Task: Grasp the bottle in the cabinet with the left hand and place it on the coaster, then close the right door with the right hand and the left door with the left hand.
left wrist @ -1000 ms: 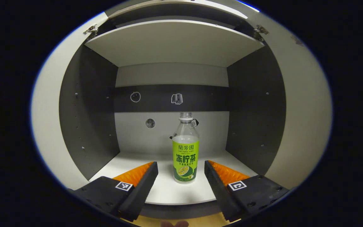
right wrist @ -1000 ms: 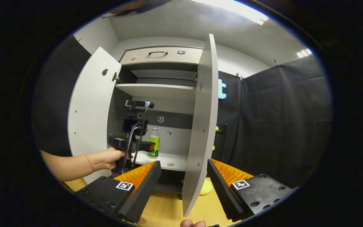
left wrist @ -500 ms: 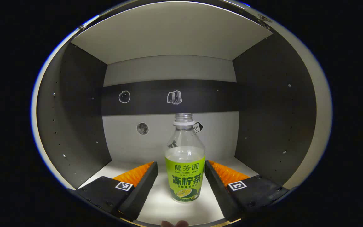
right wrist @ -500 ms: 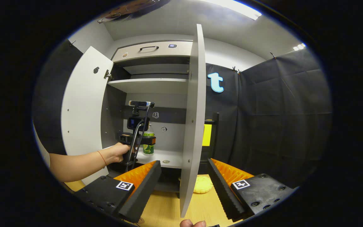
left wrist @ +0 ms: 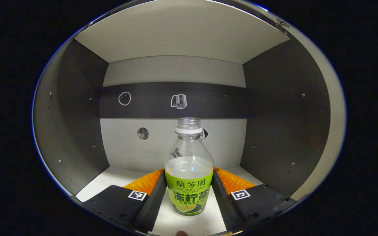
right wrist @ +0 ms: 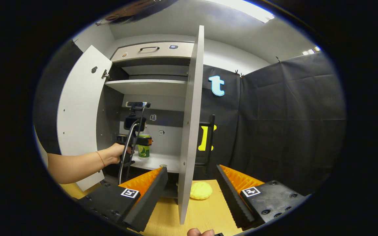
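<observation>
Bottle (left wrist: pixel 189 177) standing upright on cabinet shelf (left wrist: pixel 110 178), sitting between left claw (left wrist: pixel 188 193) fingers, pads flanking label, contact unclear. Right claw (right wrist: pixel 191 193) hanging wide open, empty, straddling right door (right wrist: pixel 190 131) edge above counter (right wrist: pixel 205 213).

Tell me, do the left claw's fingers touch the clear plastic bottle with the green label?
Touching. In the left gripper view both fingers meet the sides of the clear plastic bottle, no gap.
</observation>
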The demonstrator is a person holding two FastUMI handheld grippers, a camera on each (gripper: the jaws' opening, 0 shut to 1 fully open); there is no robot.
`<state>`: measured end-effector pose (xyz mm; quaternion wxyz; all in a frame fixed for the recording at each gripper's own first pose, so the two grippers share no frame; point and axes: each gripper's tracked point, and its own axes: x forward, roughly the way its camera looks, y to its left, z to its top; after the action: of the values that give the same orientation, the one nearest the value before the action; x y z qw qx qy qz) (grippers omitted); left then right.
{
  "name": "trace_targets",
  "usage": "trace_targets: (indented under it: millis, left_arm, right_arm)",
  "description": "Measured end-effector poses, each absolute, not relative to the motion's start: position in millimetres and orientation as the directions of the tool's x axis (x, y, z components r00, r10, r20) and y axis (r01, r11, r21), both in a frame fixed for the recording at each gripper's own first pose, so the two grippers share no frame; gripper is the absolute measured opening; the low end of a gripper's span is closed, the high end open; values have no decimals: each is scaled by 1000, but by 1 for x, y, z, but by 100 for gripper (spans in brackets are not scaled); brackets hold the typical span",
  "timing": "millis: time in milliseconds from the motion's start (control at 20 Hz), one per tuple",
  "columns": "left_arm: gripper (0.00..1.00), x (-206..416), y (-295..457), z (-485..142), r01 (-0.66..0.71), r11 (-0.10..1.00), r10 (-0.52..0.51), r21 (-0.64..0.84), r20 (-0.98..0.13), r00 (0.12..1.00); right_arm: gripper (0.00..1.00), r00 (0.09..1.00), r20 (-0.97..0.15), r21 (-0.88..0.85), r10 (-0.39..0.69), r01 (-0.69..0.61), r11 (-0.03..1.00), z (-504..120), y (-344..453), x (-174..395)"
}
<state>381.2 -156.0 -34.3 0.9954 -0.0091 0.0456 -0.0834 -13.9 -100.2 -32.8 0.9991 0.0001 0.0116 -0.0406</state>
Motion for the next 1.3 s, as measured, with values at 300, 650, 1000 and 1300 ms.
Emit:
trace_targets:
  millis: [300, 650, 1000, 1300]
  left_arm:
    - [77, 290, -135, -1, 212, 976, -212, -42, -13, 977]
    - [78, 190, -119, -8, 262, 965, -262, -5, -16, 965]
    - [78, 112, -106, -73, 215, 975, -218, -61, -40, 975]
    - [78, 65, -120, -142, 184, 981, -187, -65, -47, 981]
  right_arm:
    - [98, 998, -34, 12, -43, 43, 999, -31, -69, -25]
    - [98, 1000, 9, 7, -2, 2, 1000, -13, -39, -41]
    - [97, 1000, 16, 23, -9, 8, 1000, -8, -40, -36]
    - [98, 999, 38, 9, -6, 5, 1000, -8, -41, -34]
